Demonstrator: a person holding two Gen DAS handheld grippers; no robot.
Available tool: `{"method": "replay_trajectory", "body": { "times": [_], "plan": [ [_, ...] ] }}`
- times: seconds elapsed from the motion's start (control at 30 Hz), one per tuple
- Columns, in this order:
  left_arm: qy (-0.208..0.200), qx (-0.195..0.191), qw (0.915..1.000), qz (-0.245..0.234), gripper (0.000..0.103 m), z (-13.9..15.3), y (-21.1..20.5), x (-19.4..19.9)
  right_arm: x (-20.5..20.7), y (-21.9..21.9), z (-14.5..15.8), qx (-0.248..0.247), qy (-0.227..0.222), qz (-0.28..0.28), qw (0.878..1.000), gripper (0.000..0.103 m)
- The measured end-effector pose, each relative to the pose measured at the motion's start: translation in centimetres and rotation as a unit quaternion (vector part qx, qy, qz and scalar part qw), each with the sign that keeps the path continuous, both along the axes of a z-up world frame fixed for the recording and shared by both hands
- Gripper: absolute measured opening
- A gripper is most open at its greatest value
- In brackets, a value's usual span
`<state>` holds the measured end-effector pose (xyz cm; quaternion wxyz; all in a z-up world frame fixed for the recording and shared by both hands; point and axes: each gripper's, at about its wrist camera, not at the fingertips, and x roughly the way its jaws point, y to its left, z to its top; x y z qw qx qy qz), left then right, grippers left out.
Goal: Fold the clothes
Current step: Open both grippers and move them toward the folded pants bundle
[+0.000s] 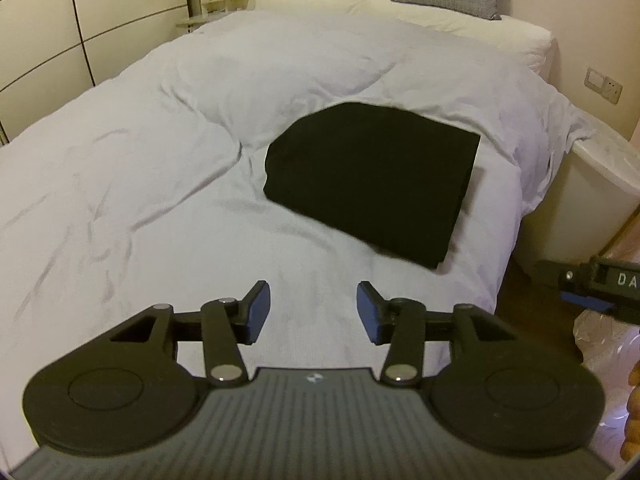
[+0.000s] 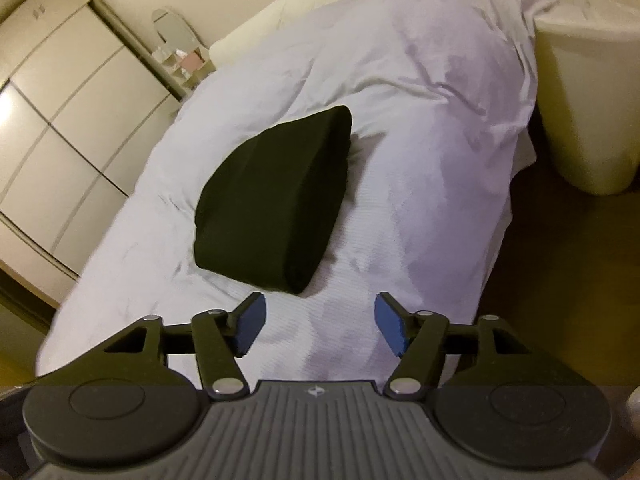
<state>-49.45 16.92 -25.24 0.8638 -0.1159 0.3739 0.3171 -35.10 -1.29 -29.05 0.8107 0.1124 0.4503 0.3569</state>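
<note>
Left gripper [image 1: 313,312] spread wide, empty, above the near end of the bed [image 1: 120,184]. Folded black garment [image 1: 372,180] lies flat on the white duvet, ahead and a bit right of it, not touching. Right gripper [image 2: 320,324] also spread, empty; garment [image 2: 276,204] ahead and slightly left, near corner just beyond its left finger.

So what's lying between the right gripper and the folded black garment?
Nothing but bare white duvet. In the right wrist view the open right gripper sits just short of the folded black garment, with no other item between them.
</note>
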Motion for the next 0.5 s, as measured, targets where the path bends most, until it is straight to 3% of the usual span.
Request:
{"method": "replay_trajectory", "body": {
  "times": [0.17,0.23,0.5],
  "plan": [
    [0.007,-0.007,0.9999,0.011,0.043,-0.5,-0.2,-0.6,-0.7,1.3,0.5,-0.051,-0.040,0.017,0.998,0.085],
    [0.008,-0.007,0.9998,0.015,0.044,-0.5,-0.2,-0.6,-1.0,1.9,0.7,-0.074,-0.061,0.026,0.995,0.088],
    [0.012,-0.005,0.9999,0.011,0.049,-0.8,-0.8,-0.3,-1.1,2.5,0.8,-0.090,-0.085,0.039,0.991,0.089]
  ]
}}
